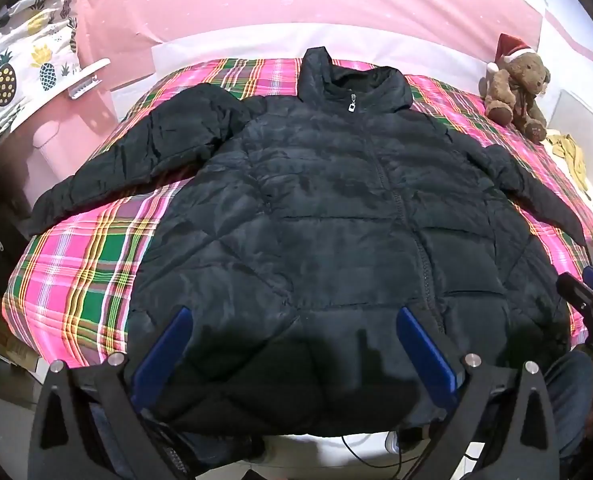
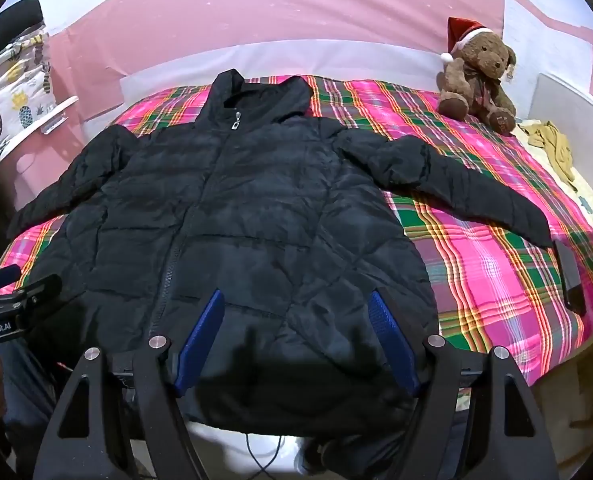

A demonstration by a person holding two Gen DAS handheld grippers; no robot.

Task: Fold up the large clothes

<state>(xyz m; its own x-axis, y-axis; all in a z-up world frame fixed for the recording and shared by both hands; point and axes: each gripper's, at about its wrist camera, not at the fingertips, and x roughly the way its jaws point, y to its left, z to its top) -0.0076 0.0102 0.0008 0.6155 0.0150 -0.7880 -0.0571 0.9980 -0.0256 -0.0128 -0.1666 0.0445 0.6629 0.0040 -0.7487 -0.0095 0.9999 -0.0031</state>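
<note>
One black jacket (image 1: 316, 208) flat on plaid blanket (image 1: 80, 264); one teddy bear (image 2: 476, 80); both grippers released: left gripper (image 1: 292, 316), right gripper (image 2: 296, 300).

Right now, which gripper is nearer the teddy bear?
Right. The right gripper hovers over the jacket hem on the teddy bear side; the left gripper hovers over the hem's other half, farther away.

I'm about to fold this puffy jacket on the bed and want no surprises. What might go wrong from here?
The black jacket hangs over the bed's near edge, so a pull could drag it off. Its right sleeve ends beside a dark flat object, which a swing might knock. Slick padding may slip from either open claw.
</note>
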